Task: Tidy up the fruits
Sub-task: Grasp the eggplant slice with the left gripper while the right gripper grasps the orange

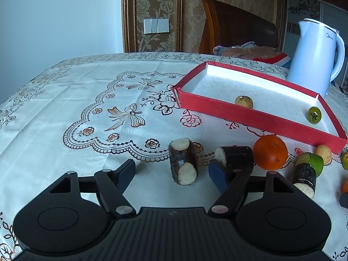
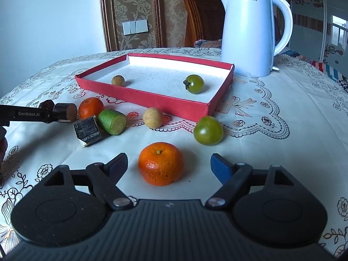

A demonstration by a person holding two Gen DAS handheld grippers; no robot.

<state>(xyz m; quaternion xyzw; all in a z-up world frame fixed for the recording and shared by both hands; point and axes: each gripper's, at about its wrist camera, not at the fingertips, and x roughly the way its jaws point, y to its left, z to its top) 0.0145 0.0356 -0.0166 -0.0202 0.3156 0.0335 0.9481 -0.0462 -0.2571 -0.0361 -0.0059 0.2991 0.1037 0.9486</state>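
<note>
I am holding my right gripper point(image 2: 168, 166) wide open, gripping nothing — the mandarin point(image 2: 161, 163) is sitting on the tablecloth straight ahead between its fingers, nearer me than the red tray point(image 2: 152, 100).

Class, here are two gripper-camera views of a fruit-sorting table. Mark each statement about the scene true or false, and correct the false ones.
1. The shallow red cardboard tray holds two pieces: a small tan round fruit and a green tomato-like fruit. True.
2. The right gripper is clamped on the nearest orange mandarin. False: its jaws stand open, clear of the mandarin on both sides.
3. The tall white electric kettle stands behind the tray. True.
4. The left gripper holds a dark-skinned cut sugarcane piece in the air. False: the piece rests on the tablecloth between open jaws.
</note>
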